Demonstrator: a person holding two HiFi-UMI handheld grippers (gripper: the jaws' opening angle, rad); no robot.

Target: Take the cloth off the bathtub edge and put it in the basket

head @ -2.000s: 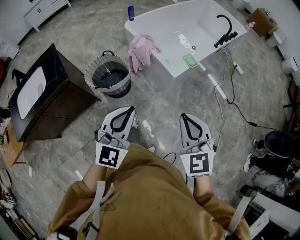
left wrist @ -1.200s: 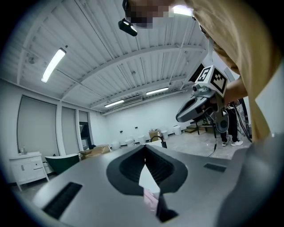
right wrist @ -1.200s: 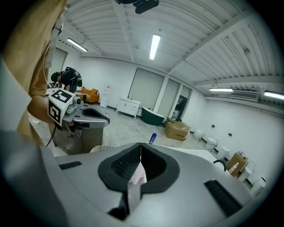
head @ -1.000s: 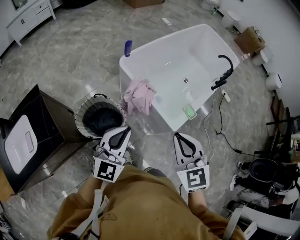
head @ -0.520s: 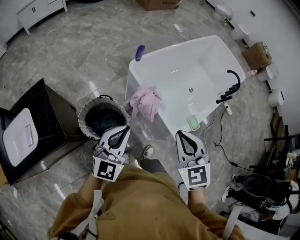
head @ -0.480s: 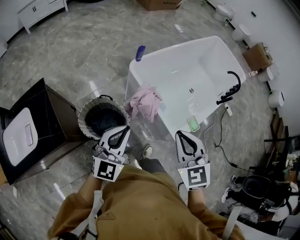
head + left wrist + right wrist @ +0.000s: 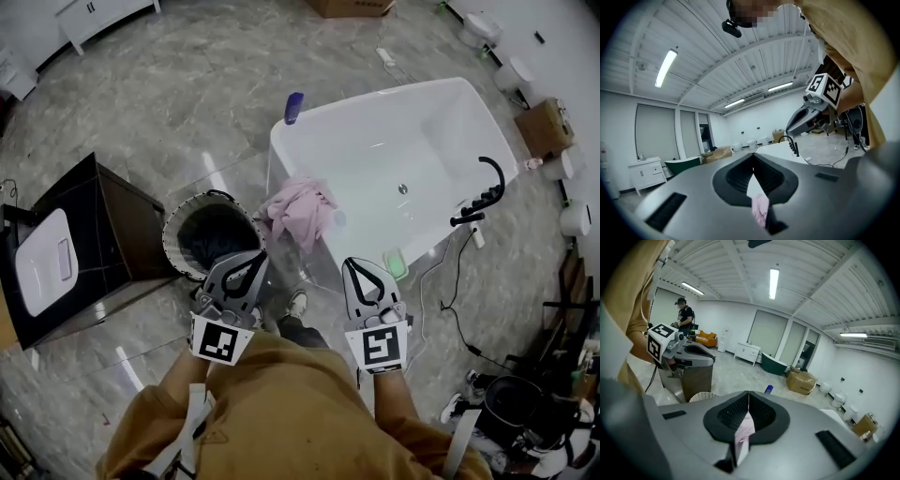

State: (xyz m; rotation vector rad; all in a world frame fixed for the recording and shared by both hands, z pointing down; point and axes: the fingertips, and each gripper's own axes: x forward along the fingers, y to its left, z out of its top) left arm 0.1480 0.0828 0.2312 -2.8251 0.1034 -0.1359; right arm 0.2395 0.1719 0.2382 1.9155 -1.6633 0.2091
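A pink cloth [image 7: 302, 211] hangs crumpled over the near rim of the white bathtub [image 7: 375, 141]. Left of it on the floor stands a round woven basket [image 7: 178, 246] with a dark inside. My left gripper [image 7: 253, 255] is shut and empty, with its tip over the basket's near rim. A little short of the tub, below and right of the cloth, my right gripper [image 7: 352, 262] is also shut and empty. Through the gap behind the closed jaws, the cloth [image 7: 760, 211] shows in the left gripper view, and the cloth [image 7: 744, 430] shows likewise in the right gripper view.
A dark cabinet [image 7: 94, 234] with a white top stands left of the basket. A blue bottle [image 7: 293, 108] sits on the tub's far rim, with a black faucet [image 7: 483, 192] and a green soap dish [image 7: 396, 264] on its right side. Cables [image 7: 450, 309] cross the floor at the right.
The tub, cloth and basket have come closer to both grippers as the person walked toward them. Both grippers stay shut and empty.
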